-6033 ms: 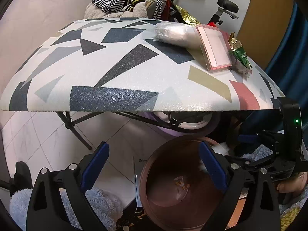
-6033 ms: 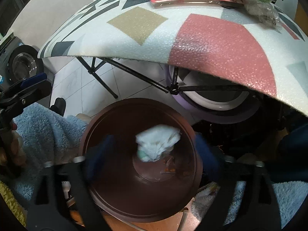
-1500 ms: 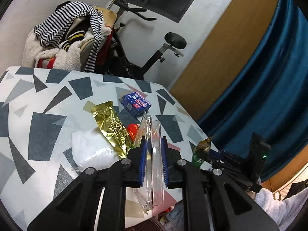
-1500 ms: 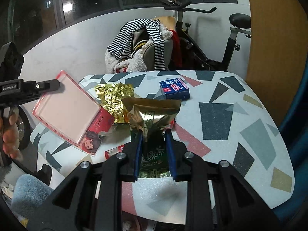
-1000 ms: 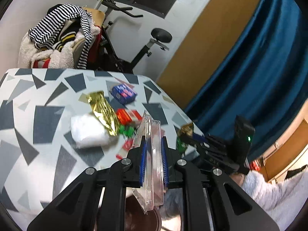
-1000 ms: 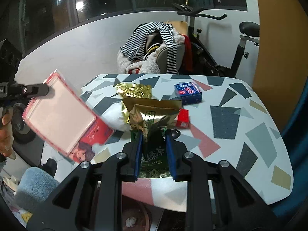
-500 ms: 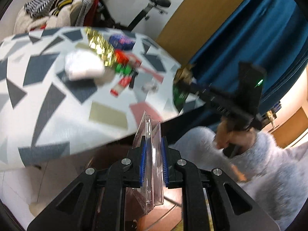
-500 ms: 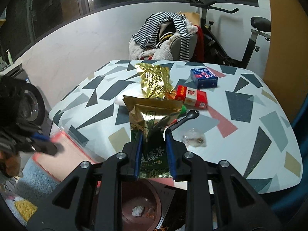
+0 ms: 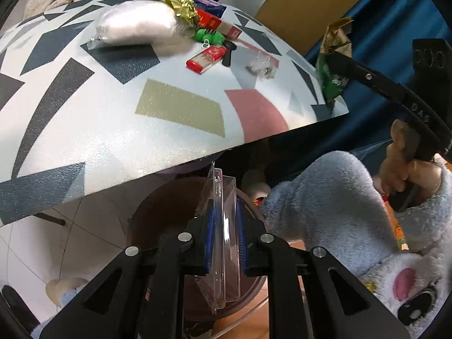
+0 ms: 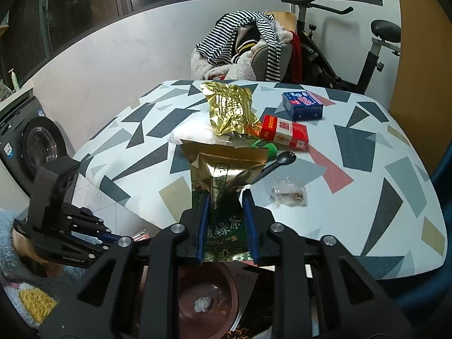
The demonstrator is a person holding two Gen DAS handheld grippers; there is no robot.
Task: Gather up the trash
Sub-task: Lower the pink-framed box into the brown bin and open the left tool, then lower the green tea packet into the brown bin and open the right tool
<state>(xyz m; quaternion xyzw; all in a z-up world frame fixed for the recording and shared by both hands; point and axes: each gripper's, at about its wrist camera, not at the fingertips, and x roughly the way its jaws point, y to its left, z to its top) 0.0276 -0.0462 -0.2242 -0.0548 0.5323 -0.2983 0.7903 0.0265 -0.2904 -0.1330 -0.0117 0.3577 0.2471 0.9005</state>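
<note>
My left tongs (image 9: 224, 236) are clamped on a clear, flat plastic clamshell case (image 9: 221, 243), held edge-on between the blue pads, and below and beyond it I see the round brown bin (image 9: 158, 206) on the floor under the edge of the white tabletop with grey, gold and pink shapes (image 9: 113, 118). My right tongs (image 10: 226, 221) are clamped on a gold-and-green foil tea pouch (image 10: 223, 175), held upright above the near edge of the tabletop (image 10: 367, 186); from this camera the same brown bin (image 10: 226, 291) shows beneath the pouch, with a crumpled white tissue (image 10: 202, 304) lying in its bottom. Still on the tabletop are a crinkled gold foil wrapper (image 10: 230, 110) resting against a white plastic-wrapped bundle (image 10: 192, 132), a red rectangular box (image 10: 284, 131), a blue rectangular box (image 10: 302, 105) farther back, a green plastic object (image 10: 265, 145) that I cannot identify with confidence, a black plastic spork (image 10: 275, 163) and a small clear bag with brownish bits (image 10: 288, 193). A small red and clear item (image 9: 206, 58) lies near the spork in the left view. A fluffy light blue sleeve (image 9: 325, 197) covers the arm holding the right tongs, whose pouch (image 9: 333, 65) hangs off the tabletop's far corner in that view.
</note>
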